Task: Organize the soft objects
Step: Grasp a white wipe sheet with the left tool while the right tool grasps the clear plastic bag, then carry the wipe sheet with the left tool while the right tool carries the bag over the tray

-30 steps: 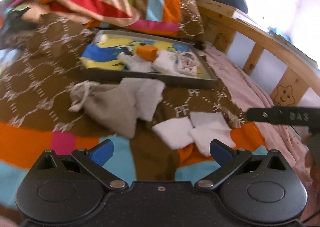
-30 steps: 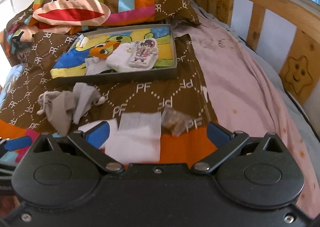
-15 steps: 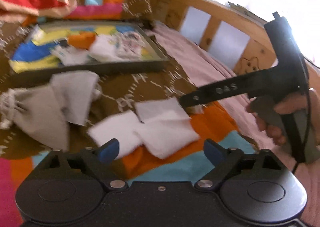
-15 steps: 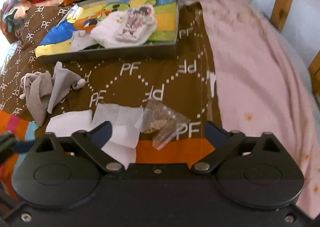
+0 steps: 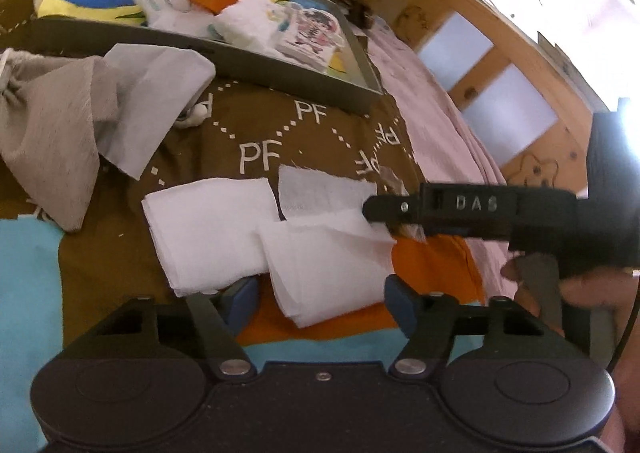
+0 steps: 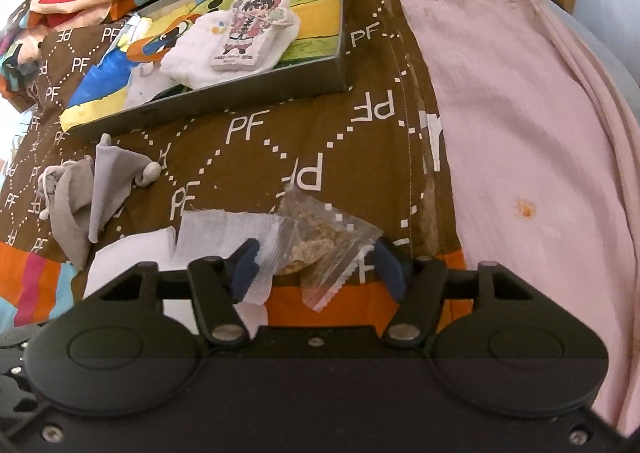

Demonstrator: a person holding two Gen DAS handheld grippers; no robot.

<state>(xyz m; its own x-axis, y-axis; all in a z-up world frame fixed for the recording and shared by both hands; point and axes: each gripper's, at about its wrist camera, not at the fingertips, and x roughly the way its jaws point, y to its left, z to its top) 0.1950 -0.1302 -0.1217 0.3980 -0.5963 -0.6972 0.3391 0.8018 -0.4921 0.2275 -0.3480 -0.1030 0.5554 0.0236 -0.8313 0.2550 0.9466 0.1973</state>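
**Both grippers lowered over loose items on the bedspread**

Left gripper: jaws have just been closing and now stand partly apart, straddling the near white folded cloth; the pads do not press it. A second white cloth lies just left, touching it.

Right gripper: jaws likewise just closing, still apart — a clear plastic packet of brown matter lies between them, not gripped.

Grey drawstring pouch lies far left on the brown bedspread. The shallow tray, farther back, holds a white towel and a printed cushion.
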